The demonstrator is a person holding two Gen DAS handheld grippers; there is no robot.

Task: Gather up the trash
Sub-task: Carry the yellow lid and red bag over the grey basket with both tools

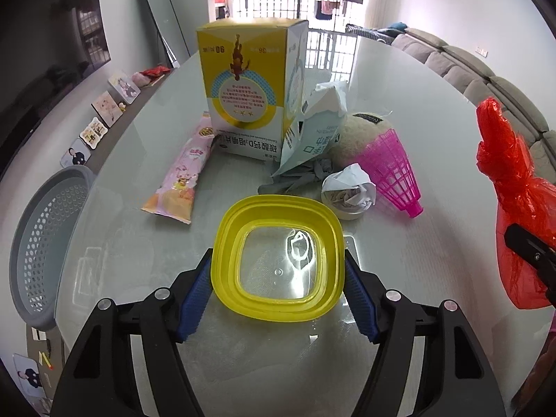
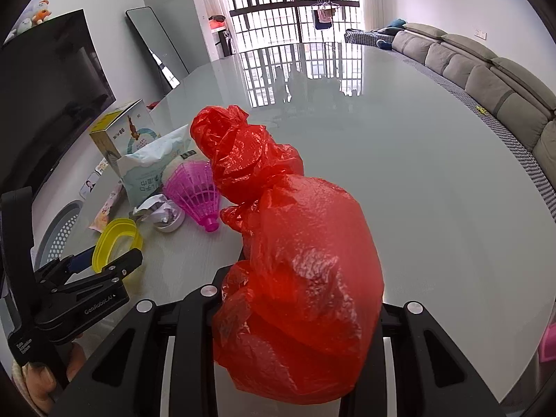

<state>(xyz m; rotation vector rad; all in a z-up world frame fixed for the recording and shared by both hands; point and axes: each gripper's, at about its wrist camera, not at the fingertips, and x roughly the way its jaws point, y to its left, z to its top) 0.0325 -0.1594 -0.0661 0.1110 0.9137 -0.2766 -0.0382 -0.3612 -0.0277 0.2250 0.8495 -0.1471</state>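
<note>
A yellow-rimmed clear plastic container (image 1: 278,208) sits on the pale glass table (image 1: 399,278), right in front of me. My left gripper (image 1: 278,257) is shut on it, a blue pad (image 1: 194,299) pressing each side. The right wrist view shows the same grip from the side, with the container (image 2: 116,239) at the lower left. My right gripper (image 2: 299,278) is shut on a knotted red plastic bag (image 2: 299,250) held above the table; the bag hides its fingertips. That bag (image 1: 514,208) also hangs at the right edge of the left wrist view.
Beyond the container lie a yellow-white box (image 1: 250,87), a torn pale blue pack (image 1: 312,128), a pink wrapper (image 1: 184,177), crumpled paper in a white cup (image 1: 349,193), a pink plastic cone (image 1: 396,170) and a beige ball (image 1: 361,132). A grey perforated basket (image 1: 45,243) stands off the table's left edge.
</note>
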